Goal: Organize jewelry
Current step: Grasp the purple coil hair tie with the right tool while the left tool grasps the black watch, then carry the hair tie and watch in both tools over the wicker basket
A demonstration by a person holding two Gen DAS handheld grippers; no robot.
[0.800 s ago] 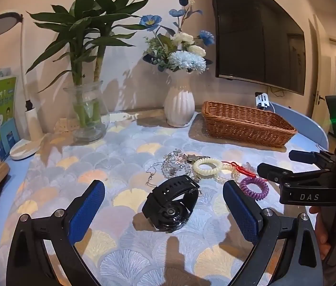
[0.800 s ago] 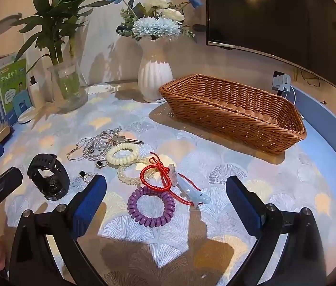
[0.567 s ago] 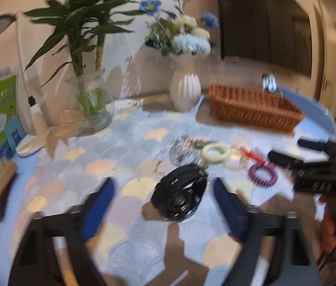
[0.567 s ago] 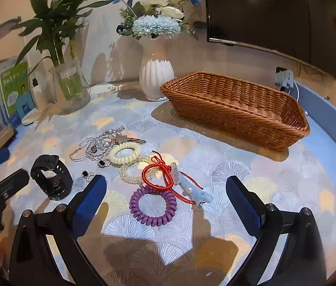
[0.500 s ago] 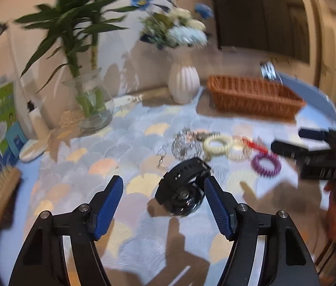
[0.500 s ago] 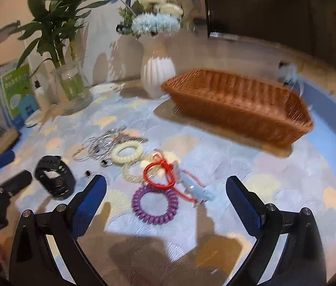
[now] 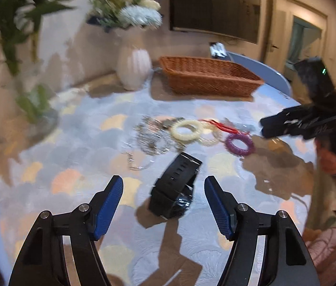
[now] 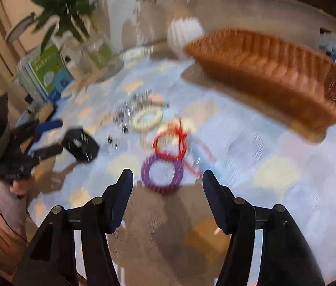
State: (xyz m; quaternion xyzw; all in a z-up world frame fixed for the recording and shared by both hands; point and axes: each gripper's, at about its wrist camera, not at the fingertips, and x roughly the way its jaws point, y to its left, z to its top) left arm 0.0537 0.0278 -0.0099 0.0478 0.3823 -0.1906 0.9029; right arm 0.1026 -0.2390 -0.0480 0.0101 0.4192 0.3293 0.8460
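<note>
Scallop-patterned tablecloth (image 7: 77, 147), woven wicker basket (image 7: 206, 78)

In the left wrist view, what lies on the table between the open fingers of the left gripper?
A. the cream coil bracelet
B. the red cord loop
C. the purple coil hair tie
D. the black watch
D: the black watch lies on the tablecloth between the left gripper fingers, untouched; the other pieces lie farther off.

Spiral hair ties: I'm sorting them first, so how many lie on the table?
2: a cream one beside the silver chains, a purple one nearest the right tool.
</note>
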